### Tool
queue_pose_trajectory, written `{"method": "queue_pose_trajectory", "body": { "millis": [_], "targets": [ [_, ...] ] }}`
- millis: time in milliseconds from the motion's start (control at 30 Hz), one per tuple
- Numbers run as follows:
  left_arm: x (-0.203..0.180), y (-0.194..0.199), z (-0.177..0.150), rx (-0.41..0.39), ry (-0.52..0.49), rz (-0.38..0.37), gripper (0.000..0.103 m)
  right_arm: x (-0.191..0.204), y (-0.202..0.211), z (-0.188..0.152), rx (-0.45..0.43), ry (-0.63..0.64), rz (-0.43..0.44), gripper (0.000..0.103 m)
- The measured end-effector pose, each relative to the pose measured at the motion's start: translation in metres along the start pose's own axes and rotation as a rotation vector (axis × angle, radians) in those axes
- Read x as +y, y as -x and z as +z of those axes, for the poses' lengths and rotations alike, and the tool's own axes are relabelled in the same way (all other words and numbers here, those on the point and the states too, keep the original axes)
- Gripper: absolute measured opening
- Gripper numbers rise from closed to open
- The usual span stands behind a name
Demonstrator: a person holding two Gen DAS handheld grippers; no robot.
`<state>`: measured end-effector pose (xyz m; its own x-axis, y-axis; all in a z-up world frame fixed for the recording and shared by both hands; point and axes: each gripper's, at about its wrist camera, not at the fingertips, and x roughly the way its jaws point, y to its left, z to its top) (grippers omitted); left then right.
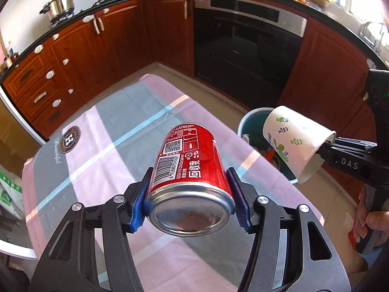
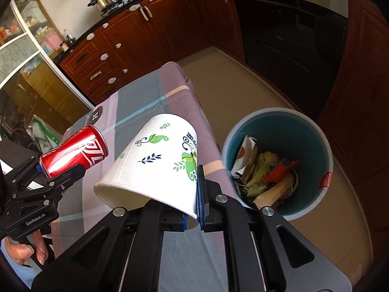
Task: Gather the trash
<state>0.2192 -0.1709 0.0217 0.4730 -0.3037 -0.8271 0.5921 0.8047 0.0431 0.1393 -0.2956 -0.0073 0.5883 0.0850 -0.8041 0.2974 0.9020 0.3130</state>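
A red soda can [image 1: 189, 160] is clamped across its body between the blue pads of the left tongs [image 1: 190, 194] and is held in the air above the table [image 1: 109, 131], its base turned toward the camera. A white paper cup [image 2: 158, 160] with a leaf print is pinched by its wall near the rim in the right tongs [image 2: 193, 209], one pad inside the cup and one outside, so the cup hangs tilted with its closed base pointing away. The cup is carried near the table's edge, just beside the trash bin [image 2: 323, 150], which stands on the floor next to the table and is seen to hold wrappers and scraps already.

The task is judged to be well advanced: both items are lifted off the checked tablecloth, and no other litter is seen on the part of the cloth that shows. What is left appears to be the drop itself. The cup is nearer the bin's mouth and is likely to be released first, after which the can must be carried across from over the table.
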Motion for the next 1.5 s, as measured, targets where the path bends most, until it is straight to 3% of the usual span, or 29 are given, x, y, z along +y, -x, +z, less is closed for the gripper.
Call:
{"method": "queue_pose_trajectory", "body": {
  "millis": [367,767,867,900,933,967,1000,1133,1500],
  "targets": [
    [-0.103,-0.070,0.039,0.076,-0.090,-0.109,0.060,-0.116,-0.008,0.003,0.021,-0.168,-0.084,0.006],
    [-0.148,-0.134,0.054,0.165,-0.120,-0.181,0.060,-0.164,-0.036,0.016,0.057,-0.252,-0.111,0.011],
    [-0.150,-0.141,0.055,0.180,-0.121,-0.192,0.061,-0.164,-0.038,0.019,0.049,-0.249,-0.108,0.033],
    [-0.151,-0.142,0.056,0.185,-0.119,-0.193,0.061,-0.164,-0.037,0.021,0.045,-0.248,-0.110,0.047],
    [-0.151,-0.143,0.056,0.188,-0.116,-0.194,0.063,-0.164,-0.036,0.021,0.035,-0.247,-0.111,0.061],
    [-0.151,-0.143,0.057,0.190,-0.113,-0.191,0.075,-0.164,-0.035,0.023,0.026,-0.245,-0.115,0.066],
    [-0.152,-0.142,0.057,0.186,-0.109,-0.180,0.079,-0.164,-0.033,0.023,0.018,-0.243,-0.117,0.073],
    [-0.153,-0.137,0.057,0.176,-0.111,-0.145,0.096,-0.163,-0.029,0.025,0.014,-0.250,-0.117,0.080],
    [-0.147,-0.101,0.048,0.154,-0.098,-0.121,0.099,-0.145,-0.004,0.013,0.026,-0.224,-0.115,0.087]
  ]
}}
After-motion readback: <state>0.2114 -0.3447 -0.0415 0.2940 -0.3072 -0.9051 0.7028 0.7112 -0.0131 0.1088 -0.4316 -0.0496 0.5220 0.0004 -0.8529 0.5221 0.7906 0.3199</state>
